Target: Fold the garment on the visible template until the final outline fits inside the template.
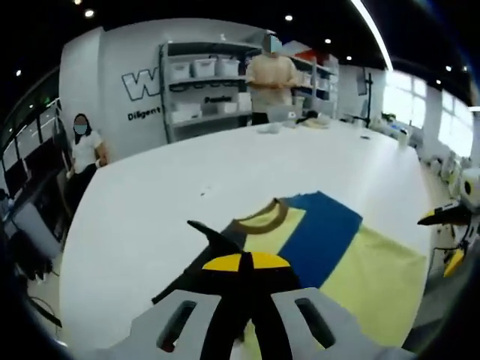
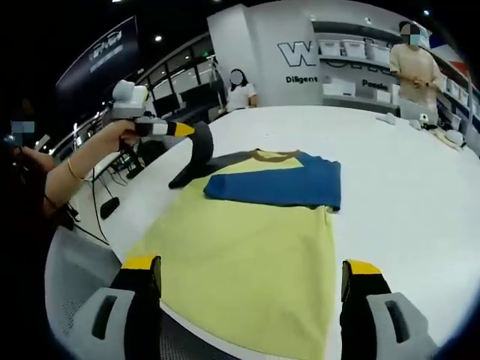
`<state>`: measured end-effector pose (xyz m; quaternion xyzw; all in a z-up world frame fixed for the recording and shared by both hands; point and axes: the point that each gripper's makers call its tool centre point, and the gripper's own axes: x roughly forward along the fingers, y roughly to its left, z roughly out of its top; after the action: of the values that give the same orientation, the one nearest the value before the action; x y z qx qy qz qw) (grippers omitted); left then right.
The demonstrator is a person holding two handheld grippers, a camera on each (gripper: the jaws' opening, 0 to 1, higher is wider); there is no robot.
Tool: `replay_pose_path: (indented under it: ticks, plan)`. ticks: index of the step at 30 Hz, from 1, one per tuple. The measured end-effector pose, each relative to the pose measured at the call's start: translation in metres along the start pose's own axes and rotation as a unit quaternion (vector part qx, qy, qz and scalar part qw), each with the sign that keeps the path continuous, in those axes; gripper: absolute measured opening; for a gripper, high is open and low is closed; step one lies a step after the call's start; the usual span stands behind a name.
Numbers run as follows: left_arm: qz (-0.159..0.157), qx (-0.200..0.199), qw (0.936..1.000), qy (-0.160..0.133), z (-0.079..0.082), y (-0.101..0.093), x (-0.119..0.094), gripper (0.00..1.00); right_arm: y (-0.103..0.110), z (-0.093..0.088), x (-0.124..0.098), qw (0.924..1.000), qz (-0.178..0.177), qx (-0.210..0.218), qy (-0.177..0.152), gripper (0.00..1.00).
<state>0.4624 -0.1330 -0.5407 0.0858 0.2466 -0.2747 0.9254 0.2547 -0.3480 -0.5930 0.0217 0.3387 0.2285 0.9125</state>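
A lab-like workroom: big white table (image 1: 225, 165), shelves of white storage bins (image 1: 202, 71), lettered wall (image 2: 315, 56), ceiling spotlights.

White table (image 2: 420, 195) bears a yellow-blue T-shirt (image 2: 255, 247).

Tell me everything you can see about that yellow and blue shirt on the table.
The shirt is soft knit: pale yellow body, brown collar, one blue sleeve folded across the chest, one dark grey sleeve. It lies flat on the white table, hem nearest the open right gripper. The left gripper pinches the grey sleeve, lifting it.
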Motion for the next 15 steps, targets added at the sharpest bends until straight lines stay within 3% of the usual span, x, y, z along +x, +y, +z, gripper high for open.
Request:
replay_pose_path:
  ticks: [15]
  plan:
    - [-0.038,0.017,0.9991,-0.013,0.024,-0.052,0.031,0.0,-0.002,-0.003,0.0,1.0,-0.002,-0.002,0.006,0.99]
